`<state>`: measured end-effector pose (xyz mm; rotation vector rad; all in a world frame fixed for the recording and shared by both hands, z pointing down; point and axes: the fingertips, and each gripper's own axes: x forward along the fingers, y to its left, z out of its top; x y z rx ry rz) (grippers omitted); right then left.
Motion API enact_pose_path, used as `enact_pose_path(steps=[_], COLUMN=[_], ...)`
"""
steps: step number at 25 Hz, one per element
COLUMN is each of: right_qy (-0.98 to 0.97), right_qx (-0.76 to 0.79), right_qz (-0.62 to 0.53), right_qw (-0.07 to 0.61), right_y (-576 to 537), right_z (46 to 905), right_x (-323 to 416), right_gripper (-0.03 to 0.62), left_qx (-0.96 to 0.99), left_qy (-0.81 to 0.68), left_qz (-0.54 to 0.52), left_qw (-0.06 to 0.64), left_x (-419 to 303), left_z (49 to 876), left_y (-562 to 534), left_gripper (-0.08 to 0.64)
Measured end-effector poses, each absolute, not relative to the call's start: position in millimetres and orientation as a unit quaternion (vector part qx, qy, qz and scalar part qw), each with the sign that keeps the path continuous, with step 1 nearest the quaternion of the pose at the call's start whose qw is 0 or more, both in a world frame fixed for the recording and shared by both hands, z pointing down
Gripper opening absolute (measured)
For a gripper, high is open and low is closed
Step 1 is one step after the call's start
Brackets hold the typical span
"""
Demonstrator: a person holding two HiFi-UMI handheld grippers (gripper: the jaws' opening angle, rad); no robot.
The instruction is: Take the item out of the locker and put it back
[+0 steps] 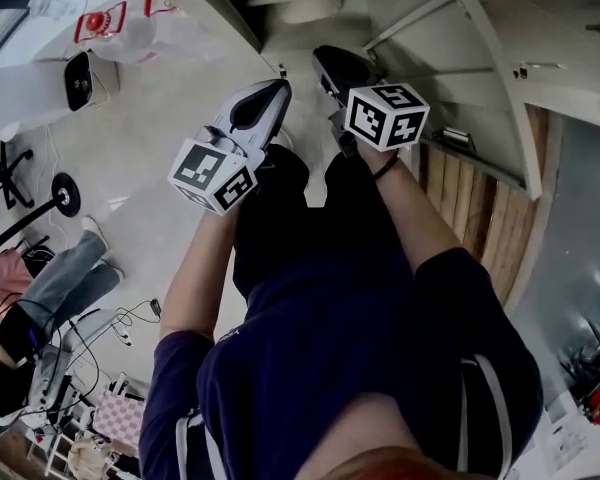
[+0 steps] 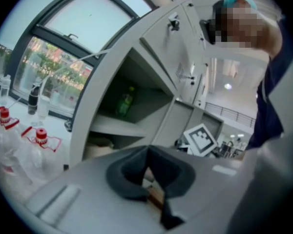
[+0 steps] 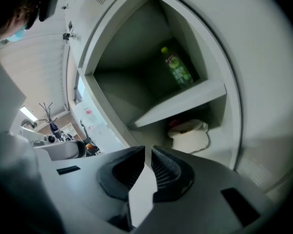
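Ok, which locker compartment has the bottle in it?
The upper compartment: the green bottle stands there, while the lower one holds a white bundle.

Green bottle [image 2: 125, 103] in open locker [image 2: 90, 111], fingers [image 2: 129, 171] together

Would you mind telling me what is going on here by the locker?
A person holds a gripper in each hand, facing an open locker. The left gripper and the right gripper are both shut and empty. A green bottle stands on the upper shelf, and a white bundle lies in the compartment below. Neither gripper touches anything.
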<state>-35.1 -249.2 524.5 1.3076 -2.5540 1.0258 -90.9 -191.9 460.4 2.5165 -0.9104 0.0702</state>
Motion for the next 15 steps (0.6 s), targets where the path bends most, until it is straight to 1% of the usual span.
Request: enact_pose_path(steps=[11, 13, 15], right_qy=[-0.832, -0.834, -0.833], right_qx=[0.442, 0.441, 0.441], right_qz=[0.335, 0.333, 0.334], right_qw=[-0.002, -0.010, -0.019], right_y=[-282, -288, -292], right_z=[603, 611, 618], right_x=[-28, -33, -37], right_gripper=[0.014, 0.057, 0.066], left_qx=[0.922, 0.923, 0.924], left_qy=[-0.337, -0.339, -0.340], left_qz=[0.024, 0.018, 0.013], left_qw=[0.187, 0.180, 0.175], left_x=[-90, -91, -91], left_z=[541, 552, 562], left_y=[-214, -216, -216], left_gripper=[0.003, 0.003, 0.003])
